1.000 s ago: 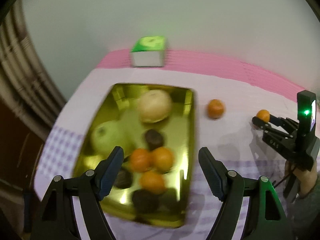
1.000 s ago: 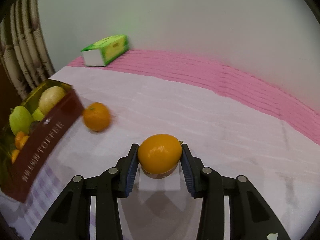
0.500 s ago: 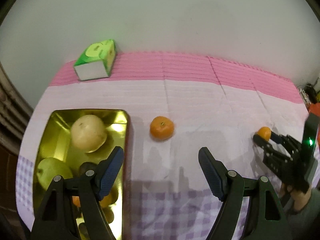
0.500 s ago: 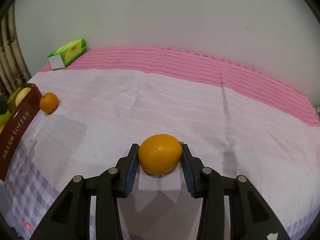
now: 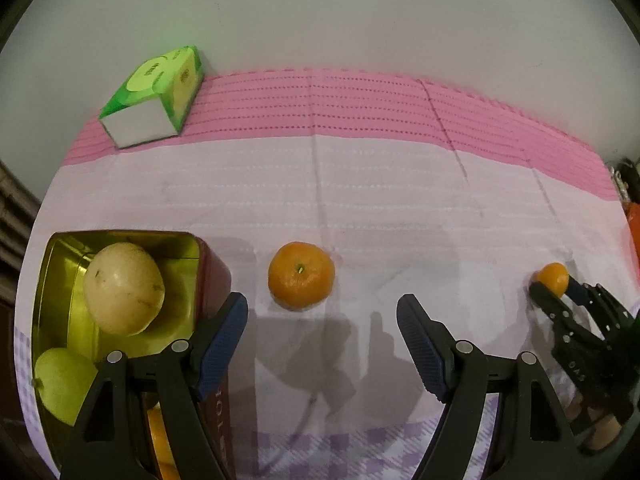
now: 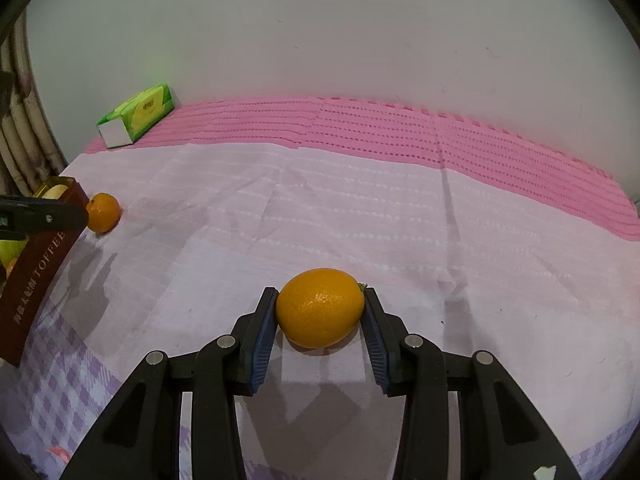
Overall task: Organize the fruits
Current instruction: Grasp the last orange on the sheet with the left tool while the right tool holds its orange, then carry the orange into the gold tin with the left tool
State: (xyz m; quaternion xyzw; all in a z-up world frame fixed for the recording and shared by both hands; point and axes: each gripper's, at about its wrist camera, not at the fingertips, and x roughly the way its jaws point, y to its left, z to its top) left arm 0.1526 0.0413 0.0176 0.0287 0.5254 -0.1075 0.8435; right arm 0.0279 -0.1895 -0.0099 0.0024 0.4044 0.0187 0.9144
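**Two fruits to bring to the tin**

At lower centre of the right wrist view, the right gripper (image 6: pixel 320 314) pinches a small orange fruit (image 6: pixel 320 307). Left gripper (image 5: pixel 322 332), jaws spread, faces the tangerine (image 5: pixel 301 276) beside the tin (image 5: pixel 212 276): centre it, then close gently.

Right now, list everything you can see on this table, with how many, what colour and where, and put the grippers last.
Tin: one, dark red outside, gold inside, left side of the cloth.
Pale yellow fruit: one, in the tin's far end.
Green fruit: one, in the tin, nearer.
Mandarin: one, orange, on the cloth just right of the tin.
Small orange fruit: one, between the right gripper's pads.
Tissue box: one, green and white, far left by the wall.
Tablecloth: one, pink band, pale centre, purple check near edge.
Left gripper: open, before the mandarin.
Right gripper: shut on the small orange fruit.
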